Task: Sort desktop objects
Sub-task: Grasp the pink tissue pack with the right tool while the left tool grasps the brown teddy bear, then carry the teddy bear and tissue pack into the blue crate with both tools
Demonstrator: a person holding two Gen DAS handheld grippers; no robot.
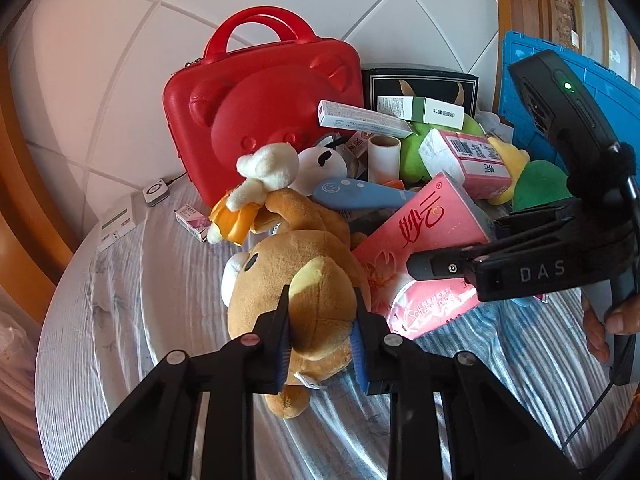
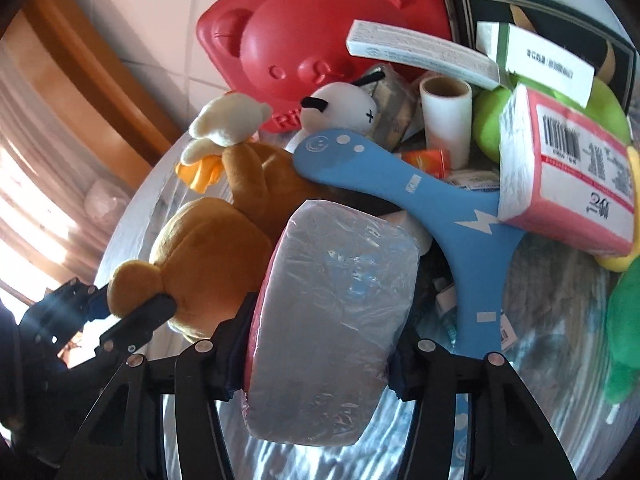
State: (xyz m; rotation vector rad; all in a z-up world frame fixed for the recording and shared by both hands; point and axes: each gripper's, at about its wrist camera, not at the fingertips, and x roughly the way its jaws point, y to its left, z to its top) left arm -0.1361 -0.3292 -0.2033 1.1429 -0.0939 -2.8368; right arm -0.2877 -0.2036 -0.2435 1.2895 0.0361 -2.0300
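Observation:
My left gripper (image 1: 322, 320) is shut on the ear of a brown plush bear (image 1: 296, 280) that lies on the cloth-covered table. In the right wrist view the same bear (image 2: 212, 248) sits at the left with the left gripper's fingers (image 2: 136, 320) clamped on its ear. My right gripper (image 2: 320, 344) is shut on a pink pack of soft tissues (image 2: 332, 320), held edge-on between the pads. In the left wrist view that pack (image 1: 420, 248) lies tilted beside the bear, with the right gripper (image 1: 440, 268) on it.
A red bear-faced case (image 1: 260, 120) stands at the back. The pile holds a blue boomerang (image 2: 460, 224), a second pink tissue pack (image 1: 468, 160), white boxes (image 1: 360, 118), a white roll (image 1: 384, 158), green and small plush toys. A blue crate (image 1: 568, 92) stands at the right.

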